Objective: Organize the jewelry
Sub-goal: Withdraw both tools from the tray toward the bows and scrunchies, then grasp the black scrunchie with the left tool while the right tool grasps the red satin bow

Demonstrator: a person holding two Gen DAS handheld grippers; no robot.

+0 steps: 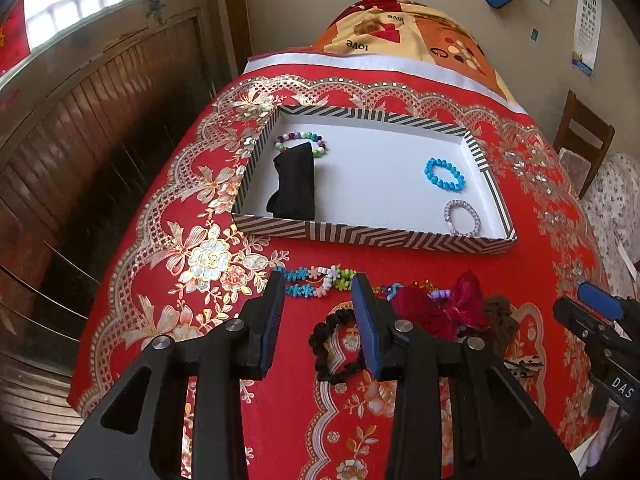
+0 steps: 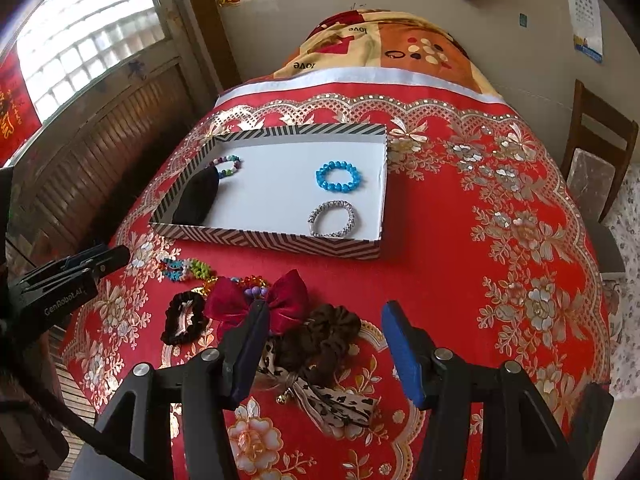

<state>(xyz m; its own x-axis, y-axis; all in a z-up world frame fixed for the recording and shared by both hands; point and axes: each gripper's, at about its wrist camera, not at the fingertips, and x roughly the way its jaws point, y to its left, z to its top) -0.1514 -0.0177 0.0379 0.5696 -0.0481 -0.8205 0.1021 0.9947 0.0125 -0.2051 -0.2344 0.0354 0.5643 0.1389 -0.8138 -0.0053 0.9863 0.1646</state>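
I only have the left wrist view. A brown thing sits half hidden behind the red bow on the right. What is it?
Observer: A brown scrunchie, lying whole on the tablecloth.
Operator: Anything nearer than it?
Observer: A leopard-print bow with a small bell, touching the scrunchie.
Operator: Is the right gripper holding something?
Observer: No. The right gripper is open, its fingers either side of the scrunchie, above it.
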